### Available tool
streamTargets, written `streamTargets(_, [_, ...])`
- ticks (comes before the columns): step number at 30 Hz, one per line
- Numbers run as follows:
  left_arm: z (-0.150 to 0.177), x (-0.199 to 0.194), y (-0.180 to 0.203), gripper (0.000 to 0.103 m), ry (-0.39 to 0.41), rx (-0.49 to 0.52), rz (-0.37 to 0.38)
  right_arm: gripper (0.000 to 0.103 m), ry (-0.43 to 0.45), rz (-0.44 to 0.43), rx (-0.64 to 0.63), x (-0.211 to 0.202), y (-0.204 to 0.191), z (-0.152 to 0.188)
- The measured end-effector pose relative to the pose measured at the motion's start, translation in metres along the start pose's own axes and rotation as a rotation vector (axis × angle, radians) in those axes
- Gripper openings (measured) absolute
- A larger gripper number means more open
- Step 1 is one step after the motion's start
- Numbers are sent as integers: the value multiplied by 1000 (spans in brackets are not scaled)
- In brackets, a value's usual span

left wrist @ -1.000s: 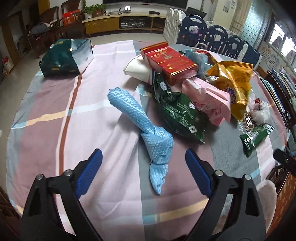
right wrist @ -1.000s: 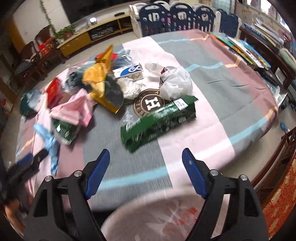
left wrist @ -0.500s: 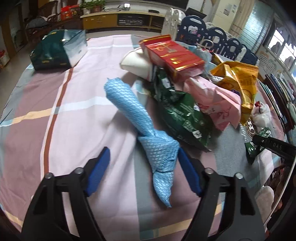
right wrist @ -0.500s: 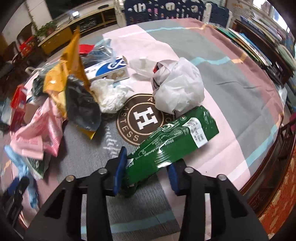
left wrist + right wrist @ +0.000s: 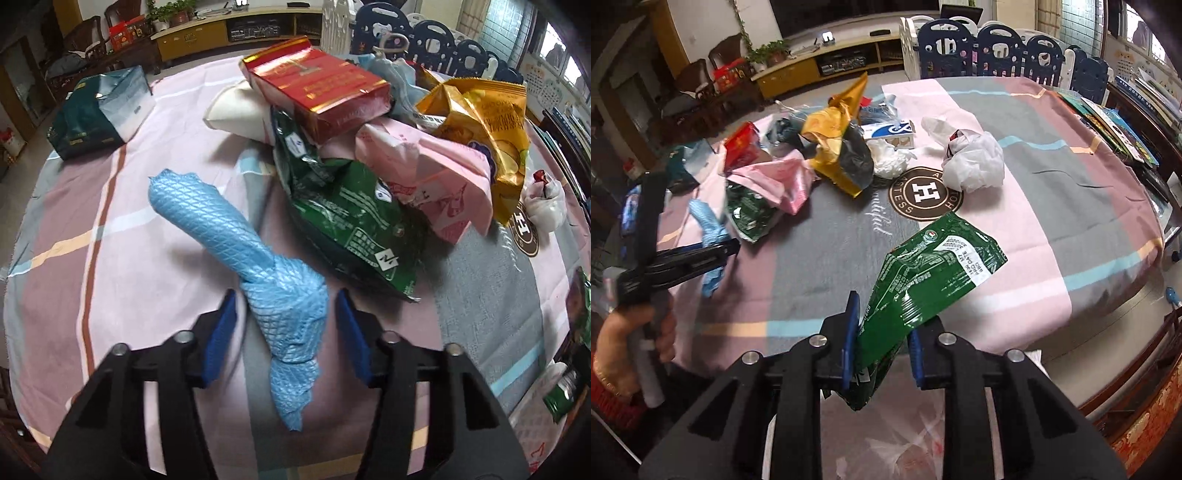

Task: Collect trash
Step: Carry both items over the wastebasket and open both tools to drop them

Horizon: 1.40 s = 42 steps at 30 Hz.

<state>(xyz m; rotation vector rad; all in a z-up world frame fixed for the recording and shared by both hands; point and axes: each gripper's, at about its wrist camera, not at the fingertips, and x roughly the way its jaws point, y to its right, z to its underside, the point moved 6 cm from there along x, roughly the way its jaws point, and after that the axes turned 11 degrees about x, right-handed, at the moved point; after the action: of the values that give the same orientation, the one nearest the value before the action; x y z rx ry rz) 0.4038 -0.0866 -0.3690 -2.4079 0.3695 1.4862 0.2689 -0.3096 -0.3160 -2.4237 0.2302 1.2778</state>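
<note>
The right gripper [image 5: 881, 343] has its jaws clamped on the lower end of a crumpled green foil snack wrapper [image 5: 934, 273], lifted clear of the round tabletop under a pink, grey and mauve striped cloth [image 5: 1052, 192]; its white label reads "EXP DATE", the rest too small to make out. Below it, at 6 o'clock, a white plastic bag [image 5: 908, 439] is mostly cut off, so I cannot tell what it holds. The left gripper [image 5: 286, 332] has its jaws wide on either side of a twisted blue mesh-textured plastic bag [image 5: 255, 258] lying on the cloth, apart from it. At 1 o'clock from that bag sits a heap: a red and gold carton [image 5: 317, 85], a larger green foil packet [image 5: 354, 221], a pink wrapper [image 5: 432, 184] and a yellow chip bag [image 5: 487, 140], their print unreadable. A brown round emblem with a white "H" [image 5: 925, 194] shows on the cloth, a knotted white plastic bag [image 5: 975, 162] just beside it.
</note>
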Motion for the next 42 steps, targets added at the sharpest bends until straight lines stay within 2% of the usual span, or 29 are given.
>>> streamTargets(3, [2, -9, -14, 32, 30, -36, 41, 24, 11, -30, 19, -13, -3, 9])
streamTargets(7, [11, -30, -32, 27, 76, -94, 103, 24, 27, -31, 18, -22, -7, 17])
streamTargets(9, [14, -37, -37, 27, 91, -104, 106, 24, 28, -35, 21, -23, -9, 21])
streamTargets(16, [26, -69, -51, 27, 131, -128, 58, 24, 61, -39, 1, -41, -16, 23])
streamTargets(18, [27, -92, -53, 27, 169, -114, 7, 24, 85, -31, -13, -54, -17, 23])
streamTargets(19, [28, -109, -50, 27, 195, -87, -53, 24, 97, -22, -24, -62, -18, 24])
streamTargets(20, [34, -125, -45, 27, 216, -70, -78, 24, 105, -17, -32, -68, -18, 26])
streamTargets(22, [38, -150, -35, 27, 251, -50, -79, 24, 121, -12, -58, -89, -22, 32])
streamTargets(31, [69, -240, 37, 27, 334, 64, 44, 24, 237, 44, -168, -190, -17, 62])
streamTargets(34, [84, -267, 70, 27, 348, 127, 104, 24, 290, 96, -205, -226, -8, 73])
streamTargets(42, [110, -329, 133, 27, 413, 249, 156, 25, 484, 180, -193, -336, 40, 85])
